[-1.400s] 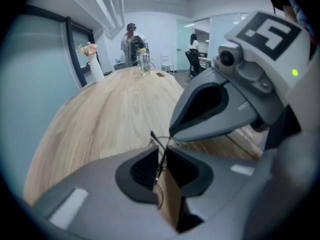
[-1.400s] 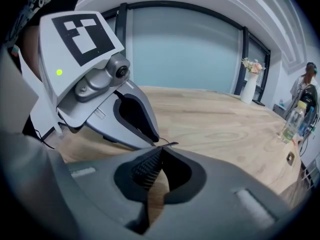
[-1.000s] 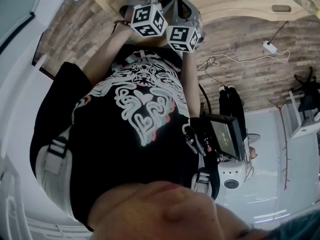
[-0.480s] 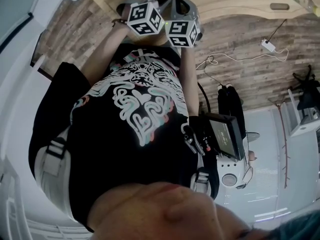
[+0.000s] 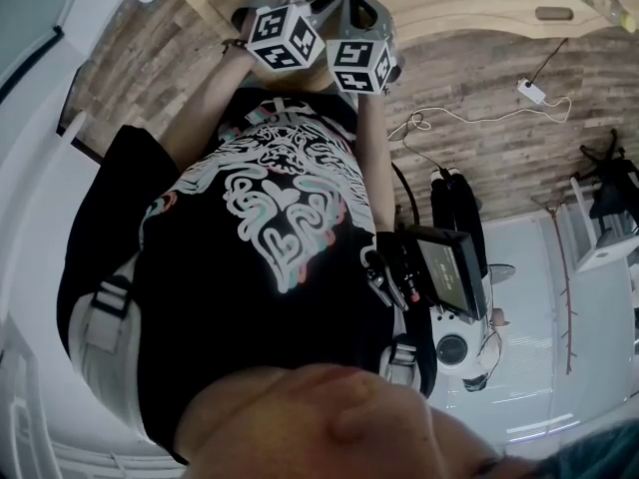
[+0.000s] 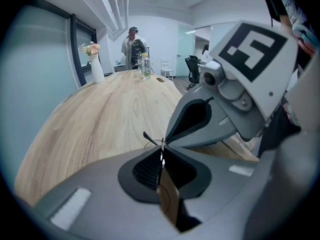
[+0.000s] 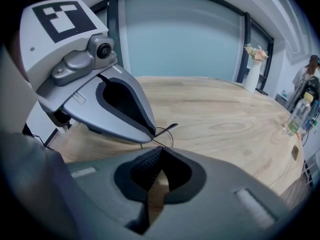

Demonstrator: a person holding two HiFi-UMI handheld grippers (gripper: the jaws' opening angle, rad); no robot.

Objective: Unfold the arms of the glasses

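The glasses are thin black wire with a dark arm tip, and they hang just above the wooden table. My left gripper is shut, and the wire and an arm tip stick out at its jaw tips. My right gripper is shut too, with the wire running into its tips. The two grippers meet tip to tip. In the head view only their marker cubes and grey bodies show, near the table's edge; the glasses are barely visible there.
A white vase with flowers, a clear bottle and a person are at the table's far end, with office chairs behind. A cable and a white adapter lie on the wood floor.
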